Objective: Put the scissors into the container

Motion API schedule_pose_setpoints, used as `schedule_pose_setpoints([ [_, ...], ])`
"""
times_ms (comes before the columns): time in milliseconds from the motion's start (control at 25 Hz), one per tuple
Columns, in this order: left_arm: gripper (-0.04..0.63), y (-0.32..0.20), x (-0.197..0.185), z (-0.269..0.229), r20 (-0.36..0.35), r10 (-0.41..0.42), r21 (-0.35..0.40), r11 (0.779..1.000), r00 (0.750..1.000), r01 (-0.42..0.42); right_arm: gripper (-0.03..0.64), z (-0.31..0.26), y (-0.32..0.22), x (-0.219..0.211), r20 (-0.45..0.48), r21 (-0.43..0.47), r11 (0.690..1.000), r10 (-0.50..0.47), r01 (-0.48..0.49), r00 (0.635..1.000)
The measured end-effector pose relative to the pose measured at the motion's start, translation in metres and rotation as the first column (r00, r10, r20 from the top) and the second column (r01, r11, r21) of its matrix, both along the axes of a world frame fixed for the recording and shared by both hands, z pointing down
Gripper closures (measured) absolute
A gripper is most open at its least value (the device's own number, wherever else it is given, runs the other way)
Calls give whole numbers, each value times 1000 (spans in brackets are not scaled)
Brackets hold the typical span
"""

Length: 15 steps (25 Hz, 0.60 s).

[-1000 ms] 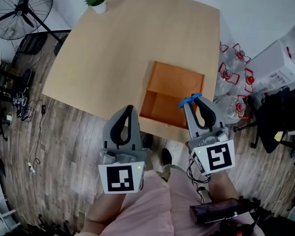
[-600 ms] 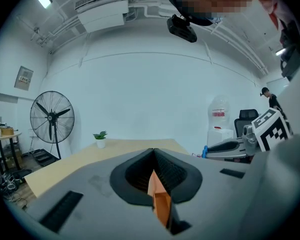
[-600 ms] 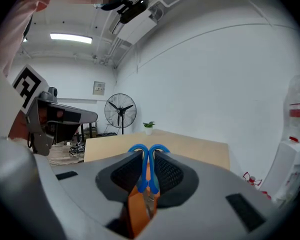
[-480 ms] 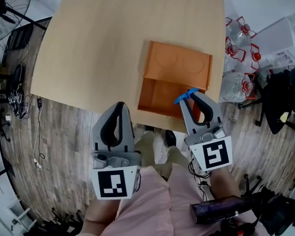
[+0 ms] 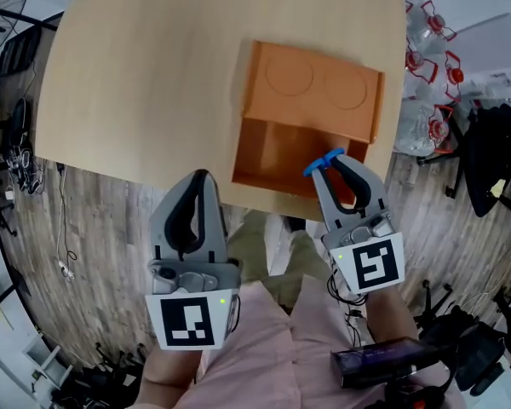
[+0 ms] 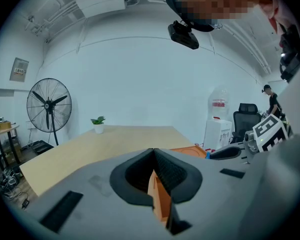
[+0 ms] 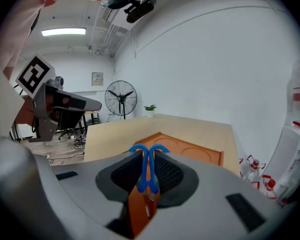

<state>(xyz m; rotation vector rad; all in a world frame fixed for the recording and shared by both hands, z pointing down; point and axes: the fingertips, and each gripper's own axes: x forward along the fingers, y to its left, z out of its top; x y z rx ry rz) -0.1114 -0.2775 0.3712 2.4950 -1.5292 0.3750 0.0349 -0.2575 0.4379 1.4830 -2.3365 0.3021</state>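
An orange box-like container [image 5: 281, 156] sits at the near right of the tan table [image 5: 153, 75], its open compartment toward me and its lid [image 5: 319, 88] folded back. My right gripper [image 5: 334, 162] is shut on blue-handled scissors [image 5: 324, 162], whose handles [image 7: 149, 151] stick up between the pads. It hovers over the container's near right corner. My left gripper [image 5: 200, 180] is shut with nothing in it, just off the table's near edge, left of the container [image 6: 160, 199].
A potted plant [image 6: 97, 124] stands at the table's far end and a floor fan [image 6: 49, 106] beyond it. Water bottles [image 5: 430, 66] and a black office chair [image 5: 494, 152] crowd the floor on the right. Cables [image 5: 17, 156] lie at the left.
Both grippers have come closer to the table and container. The right one, with the scissors, now reaches over the container's near edge.
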Motion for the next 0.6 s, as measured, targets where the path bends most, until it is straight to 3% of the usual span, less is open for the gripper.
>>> schedule_pose_setpoints([
  [120,586,-1,2,8,-1,3,-17,1000,1000,-3,540,8,1,2,2,-14,1000,3,-3,1000],
  [240,586,-5,5,10,-1,16,24,1000,1000,-16,538,15,-1,3,5,-22,1000,6,-6,1000],
  [360,586,-3,5,20,-1,9,-35,999,1000,-9,538,18,-1,4,5,-29,1000,9,-9,1000],
  [480,586,-4,4,22,-3,8,-44,999,1000,-8,538,20,-1,5,0,-32,999,11,-11,1000],
  [600,586,-8,2,18,8,14,-4,1000,1000,-14,538,20,-1,5,-2,-37,999,12,-12,1000],
])
